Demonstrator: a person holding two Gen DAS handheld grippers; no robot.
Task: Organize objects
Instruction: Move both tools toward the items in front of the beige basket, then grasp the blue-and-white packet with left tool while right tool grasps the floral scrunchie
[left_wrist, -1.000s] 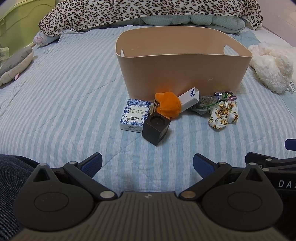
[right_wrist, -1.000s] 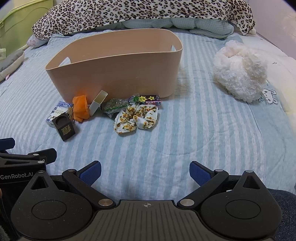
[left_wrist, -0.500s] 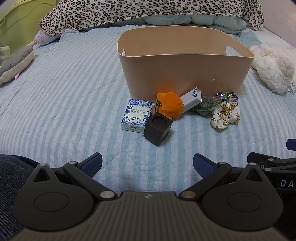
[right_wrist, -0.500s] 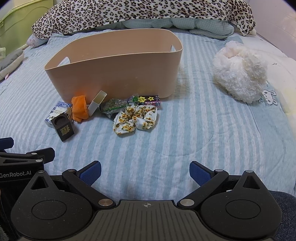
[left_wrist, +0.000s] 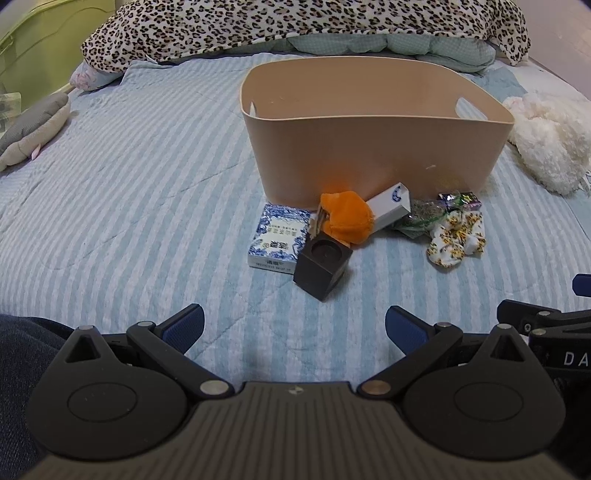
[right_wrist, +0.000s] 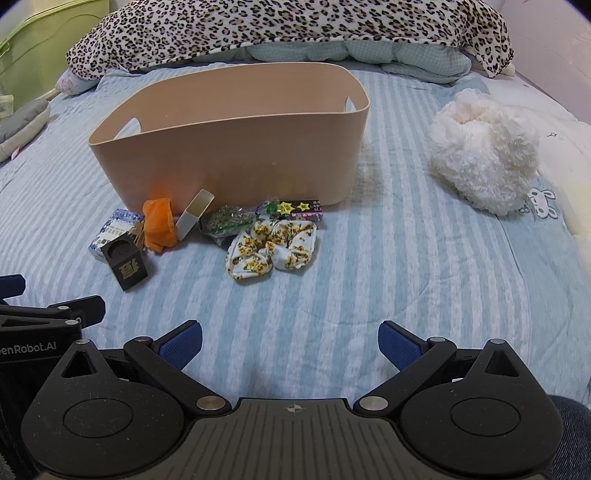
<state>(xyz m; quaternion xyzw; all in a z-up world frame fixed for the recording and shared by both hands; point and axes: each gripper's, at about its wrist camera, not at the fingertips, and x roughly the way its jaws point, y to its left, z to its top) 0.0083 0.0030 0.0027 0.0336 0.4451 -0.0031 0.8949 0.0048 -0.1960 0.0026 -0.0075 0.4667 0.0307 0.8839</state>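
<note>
Right wrist view: "enRobot.AI" on left tongs (right_wrist: 55, 306); both tongs gape, empty.

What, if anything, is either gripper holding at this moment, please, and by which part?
Nothing is held. The left gripper and the right gripper both have their jaws wide open above the striped bedcover, short of the small items.

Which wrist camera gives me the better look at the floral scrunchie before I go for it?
The right wrist view. There the floral scrunchie lies near the middle, whole and unobstructed, ahead of the open right tongs. The left wrist view shows the floral scrunchie smaller, off to the right.
</note>
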